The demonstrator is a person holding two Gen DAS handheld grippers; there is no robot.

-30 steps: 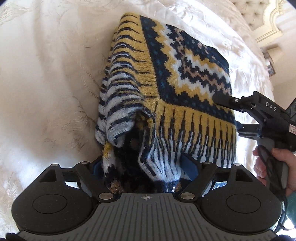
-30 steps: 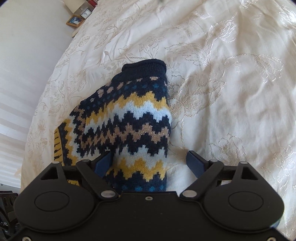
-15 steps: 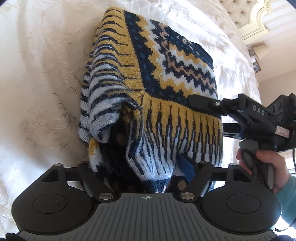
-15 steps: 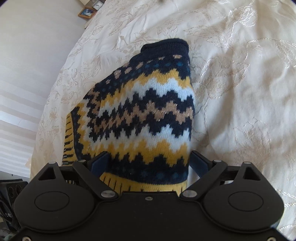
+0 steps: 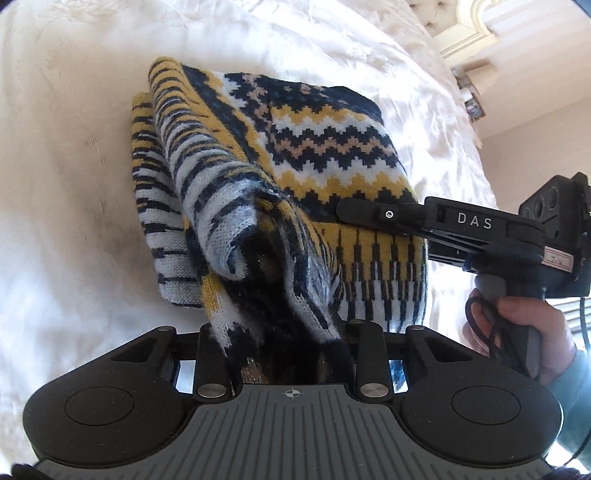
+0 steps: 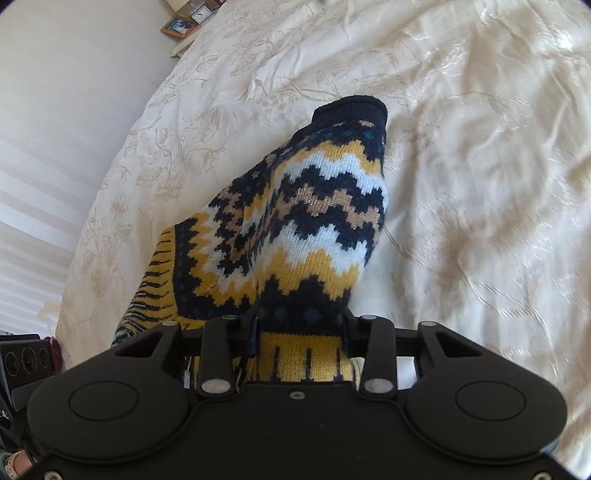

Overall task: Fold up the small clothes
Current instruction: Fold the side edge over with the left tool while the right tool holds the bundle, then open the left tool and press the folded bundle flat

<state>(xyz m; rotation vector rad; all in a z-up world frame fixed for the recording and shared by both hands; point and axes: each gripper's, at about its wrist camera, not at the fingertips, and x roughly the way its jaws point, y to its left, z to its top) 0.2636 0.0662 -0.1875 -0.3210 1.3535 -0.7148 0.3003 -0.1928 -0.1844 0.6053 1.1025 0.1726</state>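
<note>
sweater [image 5: 288,177] lies half-folded on the bed [image 5: 74,184], both lower corners pinched: left gripper [image 5: 291,350] and right gripper [image 6: 299,332] each closed on the hem. mid-fold, i reckon; next, carry the hem up to the collar together.

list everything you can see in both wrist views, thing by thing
navy, yellow and white zigzag-knit sweater: one, partly folded, on the bed, near edge bunched in both grippers
cream embroidered satin bedspread: one, covers the whole bed under the sweater
cream carved headboard: one, top right of the left wrist view
wooden-framed picture: one, far top left of the right wrist view, beside a small white clock
left gripper: black, shut on the sweater's bunched edge
right gripper: black, shut on the sweater's yellow band
hand: one, teal sleeve, holding the right gripper's handle
</note>
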